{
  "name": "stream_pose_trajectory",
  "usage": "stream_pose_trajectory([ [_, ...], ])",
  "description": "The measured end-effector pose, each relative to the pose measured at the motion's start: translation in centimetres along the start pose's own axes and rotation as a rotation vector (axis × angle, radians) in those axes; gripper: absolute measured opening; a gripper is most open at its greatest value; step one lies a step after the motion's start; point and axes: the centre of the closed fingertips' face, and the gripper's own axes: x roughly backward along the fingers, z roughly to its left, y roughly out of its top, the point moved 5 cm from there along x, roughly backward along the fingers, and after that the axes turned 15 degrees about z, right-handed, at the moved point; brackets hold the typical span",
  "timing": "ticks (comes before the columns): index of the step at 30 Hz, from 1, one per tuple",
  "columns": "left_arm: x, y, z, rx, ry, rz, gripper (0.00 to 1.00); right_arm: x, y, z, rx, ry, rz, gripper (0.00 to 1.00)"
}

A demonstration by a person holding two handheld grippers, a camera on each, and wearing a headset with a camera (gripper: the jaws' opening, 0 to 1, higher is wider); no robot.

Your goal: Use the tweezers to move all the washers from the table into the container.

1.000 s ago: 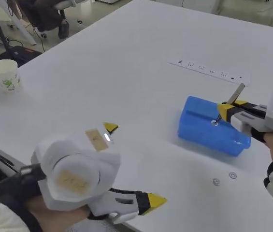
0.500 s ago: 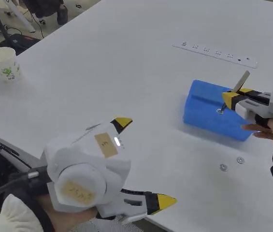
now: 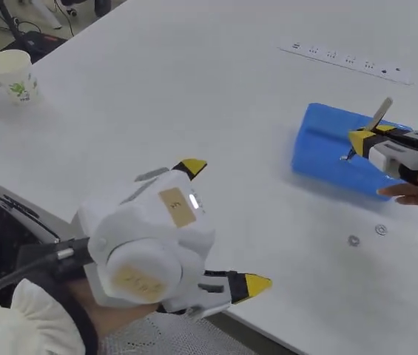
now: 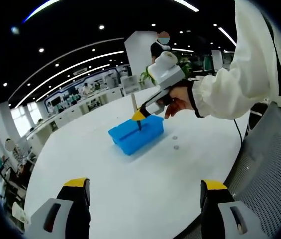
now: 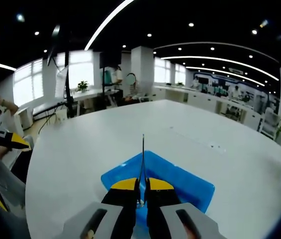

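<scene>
A blue container [image 3: 325,151] lies on the white table [image 3: 194,89]. My right gripper [image 3: 362,140] is shut on metal tweezers [image 3: 380,112], whose tip hangs over the container's middle; anything held at the tip is too small to make out. Two washers [image 3: 354,240] [image 3: 381,230] lie on the table near the container's front side. My left gripper [image 3: 224,225] is open and empty at the near table edge. In the left gripper view the container [image 4: 135,134], right gripper [image 4: 140,115] and washers [image 4: 175,147] show. The right gripper view has the tweezers [image 5: 142,159] pointing over the container [image 5: 185,181].
A white power strip [image 3: 349,61] lies beyond the container. A paper cup [image 3: 18,76] stands at the table's far left corner. The table edge runs just under my left gripper. The person's hand [image 3: 408,194] rests by the container.
The head camera has shifted, so everything sits higher and further right. The right gripper still holds the tweezers over the container. The left gripper stays open.
</scene>
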Motion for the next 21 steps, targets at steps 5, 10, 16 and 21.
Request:
stream_pose_trajectory([
  [5,0.0,-0.1,0.2,0.000,0.014,0.010,0.94,-0.5,-0.3,-0.1,-0.009,-0.002,0.005,0.02],
  [10,-0.2,-0.2,0.0,-0.024,0.020,0.024,0.94,-0.9,-0.5,0.0,-0.019,0.007,0.005,0.03],
  [16,-0.2,-0.3,0.1,-0.007,0.012,0.027,0.93,-1.6,-0.9,0.1,-0.027,0.008,0.018,0.03],
  [21,-0.1,-0.3,0.0,-0.016,0.010,0.027,0.93,-1.9,-1.3,0.2,-0.036,0.011,0.026,0.03],
])
